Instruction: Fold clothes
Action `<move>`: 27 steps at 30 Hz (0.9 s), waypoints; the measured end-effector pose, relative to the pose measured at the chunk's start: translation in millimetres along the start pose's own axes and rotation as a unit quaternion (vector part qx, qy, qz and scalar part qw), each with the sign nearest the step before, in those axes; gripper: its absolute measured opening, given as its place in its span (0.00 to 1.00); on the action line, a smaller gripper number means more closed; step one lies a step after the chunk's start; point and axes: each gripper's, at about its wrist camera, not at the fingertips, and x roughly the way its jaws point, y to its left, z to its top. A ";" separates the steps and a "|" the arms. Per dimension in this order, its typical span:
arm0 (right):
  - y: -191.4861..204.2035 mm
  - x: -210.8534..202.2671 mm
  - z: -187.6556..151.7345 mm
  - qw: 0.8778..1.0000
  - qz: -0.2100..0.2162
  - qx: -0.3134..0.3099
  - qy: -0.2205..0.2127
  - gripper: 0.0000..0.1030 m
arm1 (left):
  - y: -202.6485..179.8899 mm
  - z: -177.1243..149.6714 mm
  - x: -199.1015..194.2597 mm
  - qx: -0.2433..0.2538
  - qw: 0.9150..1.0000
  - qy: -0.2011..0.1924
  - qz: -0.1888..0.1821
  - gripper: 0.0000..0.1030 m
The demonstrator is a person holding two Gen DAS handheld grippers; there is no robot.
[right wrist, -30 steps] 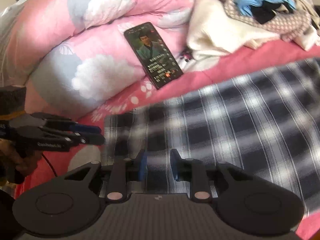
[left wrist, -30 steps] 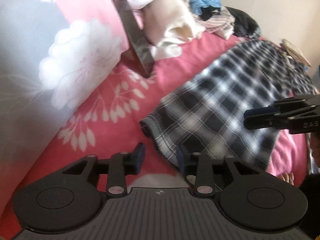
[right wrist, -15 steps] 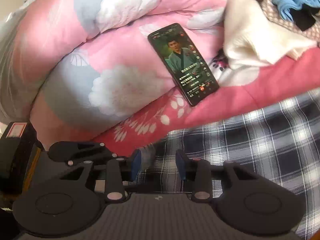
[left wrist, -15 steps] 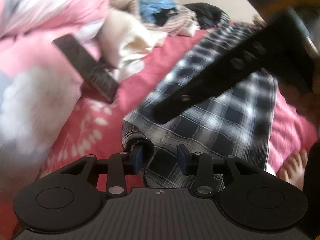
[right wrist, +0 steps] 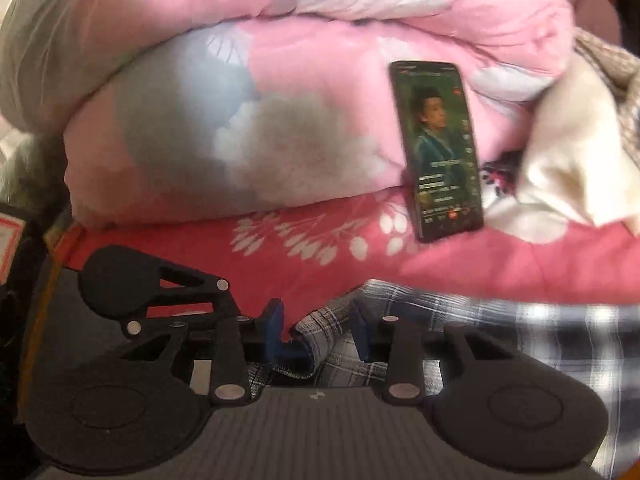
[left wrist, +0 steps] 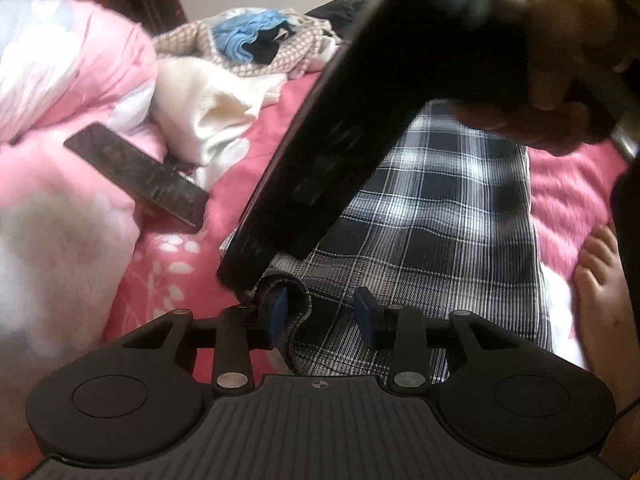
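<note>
A dark blue and white plaid garment (left wrist: 440, 220) lies flat on the pink bed sheet (left wrist: 248, 168). My left gripper (left wrist: 320, 312) stands open at the garment's near corner, and the hem curls around its left finger (left wrist: 276, 312). The right gripper's black housing (left wrist: 360, 120), held by a hand (left wrist: 560, 60), slants down to that same corner. In the right wrist view my right gripper (right wrist: 318, 332) has a bunched plaid edge (right wrist: 324, 332) between its closing jaws, and the pads still stand apart. The left gripper's linkage (right wrist: 132, 280) lies just to its left.
A phone (right wrist: 436, 148) with its screen lit leans on a rolled pink floral quilt (right wrist: 280, 120). A cream garment (left wrist: 208, 112) and a heap of mixed clothes (left wrist: 248, 48) lie at the back. A bare foot (left wrist: 600, 280) rests by the garment's right edge.
Both grippers have rolled and closed in on the garment's near corner. The right gripper now crosses the left view, and the hem has curled around the left gripper's finger.
</note>
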 end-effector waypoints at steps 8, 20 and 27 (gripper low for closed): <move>2.0 27.4 1.7 0.999 0.016 -0.011 0.036 0.31 | -15.5 -6.2 -0.7 0.067 0.997 -0.015 0.017 0.35; -50.0 22.9 -12.7 0.983 0.049 0.174 0.017 0.07 | 14.4 -3.8 -11.2 -0.007 1.000 0.018 -0.019 0.35; -78.9 19.3 -34.1 0.935 0.137 0.322 -0.049 0.07 | 77.8 -25.5 -28.2 -0.210 0.972 0.079 -0.063 0.35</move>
